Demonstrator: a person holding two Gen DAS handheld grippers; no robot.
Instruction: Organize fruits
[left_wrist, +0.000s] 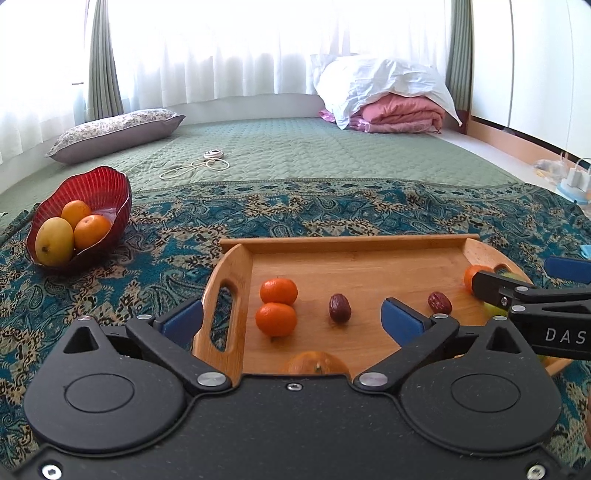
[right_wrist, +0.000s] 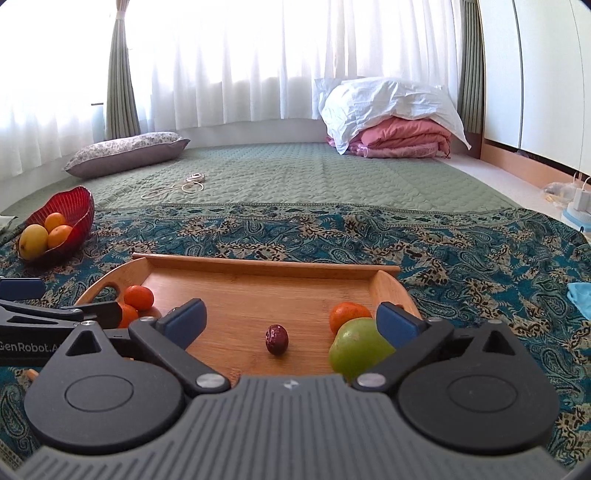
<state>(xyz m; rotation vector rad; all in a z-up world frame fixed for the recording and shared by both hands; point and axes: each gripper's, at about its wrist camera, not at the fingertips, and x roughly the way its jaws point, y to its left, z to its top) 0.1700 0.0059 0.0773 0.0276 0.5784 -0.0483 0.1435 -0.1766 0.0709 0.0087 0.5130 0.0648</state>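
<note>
A wooden tray (left_wrist: 354, 254) lies on a patterned blanket. In the left wrist view it holds two tangerines (left_wrist: 277, 308), two dark red dates (left_wrist: 340, 307), an orange (left_wrist: 317, 363) close under my gripper and another tangerine (left_wrist: 472, 275) at the right. My left gripper (left_wrist: 293, 319) is open over the tray's left part. My right gripper (right_wrist: 291, 321) is open over the tray's right part, above a date (right_wrist: 276, 339), with a green fruit (right_wrist: 356, 345) and a tangerine (right_wrist: 345, 314) by its right finger. A red bowl (left_wrist: 99, 188) at left holds a mango and two oranges.
A white cable (left_wrist: 199, 166) lies on the green quilt beyond the blanket. A floral pillow (left_wrist: 118, 133) lies far left, folded pink bedding (left_wrist: 399, 110) under a white cover far right. A charger and a bag (left_wrist: 569, 177) sit at the right edge.
</note>
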